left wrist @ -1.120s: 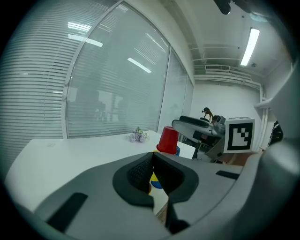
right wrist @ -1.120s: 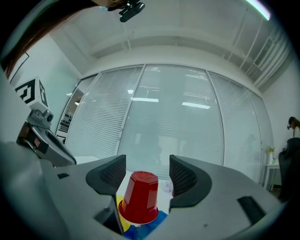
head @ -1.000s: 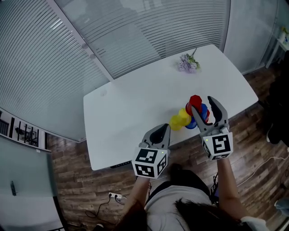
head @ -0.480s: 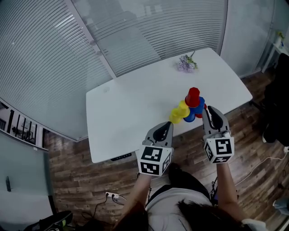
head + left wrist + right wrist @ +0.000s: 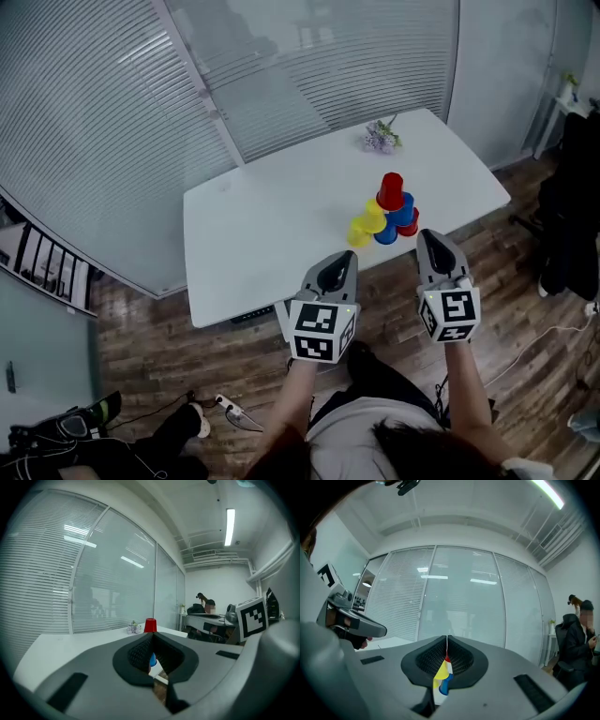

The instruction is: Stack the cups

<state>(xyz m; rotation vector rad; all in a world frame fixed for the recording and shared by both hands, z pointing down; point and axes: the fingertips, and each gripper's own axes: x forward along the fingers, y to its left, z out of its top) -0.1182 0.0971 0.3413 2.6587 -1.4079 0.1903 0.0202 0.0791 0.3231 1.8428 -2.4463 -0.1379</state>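
Observation:
The cups stand piled near the front right edge of the white table [image 5: 262, 225]: a red cup [image 5: 391, 190] on top, yellow cups [image 5: 366, 225] at the left, blue cups [image 5: 397, 221] at the right. My left gripper [image 5: 341, 265] is shut and empty, held off the table's front edge, left of the pile. The red cup [image 5: 150, 625] shows above its closed jaws. My right gripper [image 5: 431, 240] hangs just in front of the pile; its jaws have just been closing, with nothing between them. Behind the right gripper [image 5: 447, 639], a yellow cup [image 5: 440, 671] shows through the slit.
A small bunch of purple flowers [image 5: 380, 139] lies at the table's far right. Glass walls with blinds [image 5: 141, 112] run behind the table. Wooden floor [image 5: 187, 375] with cables lies below. A person [image 5: 209, 605] sits at a desk in the background.
Both grippers have drawn back from the table toward the body. The right gripper's jaws went from wide open beside the pile to shut. The cups kept their places.

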